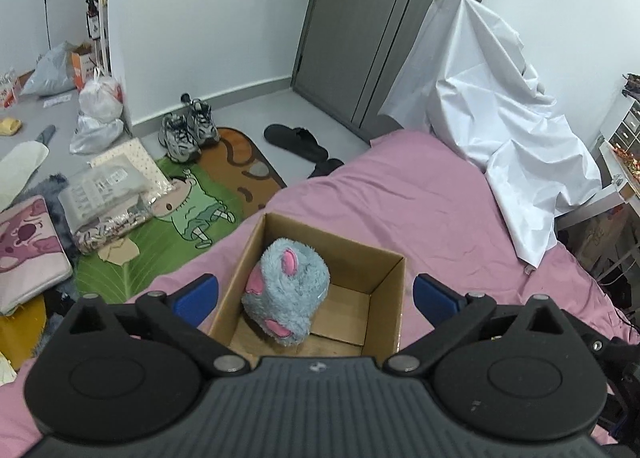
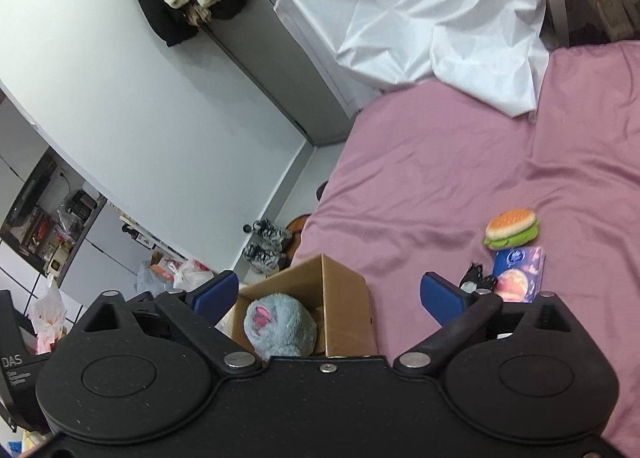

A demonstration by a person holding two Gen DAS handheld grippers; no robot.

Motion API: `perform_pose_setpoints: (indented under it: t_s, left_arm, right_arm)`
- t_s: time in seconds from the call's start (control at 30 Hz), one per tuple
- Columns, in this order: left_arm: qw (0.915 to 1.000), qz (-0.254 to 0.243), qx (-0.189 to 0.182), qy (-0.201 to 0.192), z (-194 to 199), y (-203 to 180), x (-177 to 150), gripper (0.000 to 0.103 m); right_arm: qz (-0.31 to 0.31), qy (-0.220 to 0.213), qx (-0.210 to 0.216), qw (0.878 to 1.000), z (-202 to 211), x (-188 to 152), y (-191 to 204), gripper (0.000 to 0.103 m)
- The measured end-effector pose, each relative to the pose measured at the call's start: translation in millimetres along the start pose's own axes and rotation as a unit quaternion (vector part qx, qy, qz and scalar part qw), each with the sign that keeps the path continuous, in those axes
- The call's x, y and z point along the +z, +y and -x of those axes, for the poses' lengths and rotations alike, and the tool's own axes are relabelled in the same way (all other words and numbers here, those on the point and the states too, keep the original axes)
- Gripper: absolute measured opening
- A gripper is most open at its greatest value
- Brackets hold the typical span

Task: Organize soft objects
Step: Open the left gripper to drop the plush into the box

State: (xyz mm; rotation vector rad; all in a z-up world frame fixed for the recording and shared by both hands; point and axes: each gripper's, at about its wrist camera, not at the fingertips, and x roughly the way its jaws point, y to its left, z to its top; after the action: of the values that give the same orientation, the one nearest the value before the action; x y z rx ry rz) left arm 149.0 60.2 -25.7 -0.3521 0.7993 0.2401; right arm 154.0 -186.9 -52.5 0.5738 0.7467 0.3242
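A grey-blue plush toy (image 1: 286,290) with pink patches lies inside an open cardboard box (image 1: 384,254) on the pink bed. My left gripper (image 1: 316,298) is open and empty, its blue fingers spread on either side of the box. In the right wrist view the same plush (image 2: 278,328) sits in the box (image 2: 344,298). My right gripper (image 2: 328,296) is open and empty above the box. A soft burger toy (image 2: 512,227), a blue and pink tissue pack (image 2: 518,274) and a small black item (image 2: 476,276) lie on the bed to the right.
A white sheet (image 1: 492,106) covers something at the bed's far end. On the floor to the left are sneakers (image 1: 188,130), black slippers (image 1: 296,140), a cartoon rug (image 1: 192,214), packaged goods (image 1: 108,194) and plastic bags (image 1: 100,102). A grey door (image 1: 380,18) is behind.
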Motion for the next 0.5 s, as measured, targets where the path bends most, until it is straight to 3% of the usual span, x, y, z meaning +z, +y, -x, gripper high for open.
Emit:
perform_pose_setpoints:
  t_s: [0.13, 0.37, 0.5]
  left_arm:
    - [1.0000, -0.006, -0.006, -0.006, 14.5, -4.0, 0.4, 0.103]
    - [0.9997, -0.024, -0.010, 0.002, 35.0, -11.9, -4.4, 0.103]
    - [0.9994, -0.033, -0.006, 0.003, 45.9, -17.6, -10.0, 0.103]
  right_arm:
    - [0.017, -0.006, 0.006, 1.000, 10.8, 2.6, 1.6, 0.103]
    - [0.047, 0.030, 0.013, 0.998, 25.4, 7.9, -0.3, 0.103]
    - [0.064, 0.027, 0.004, 0.998, 37.3, 9.1, -2.5, 0.103]
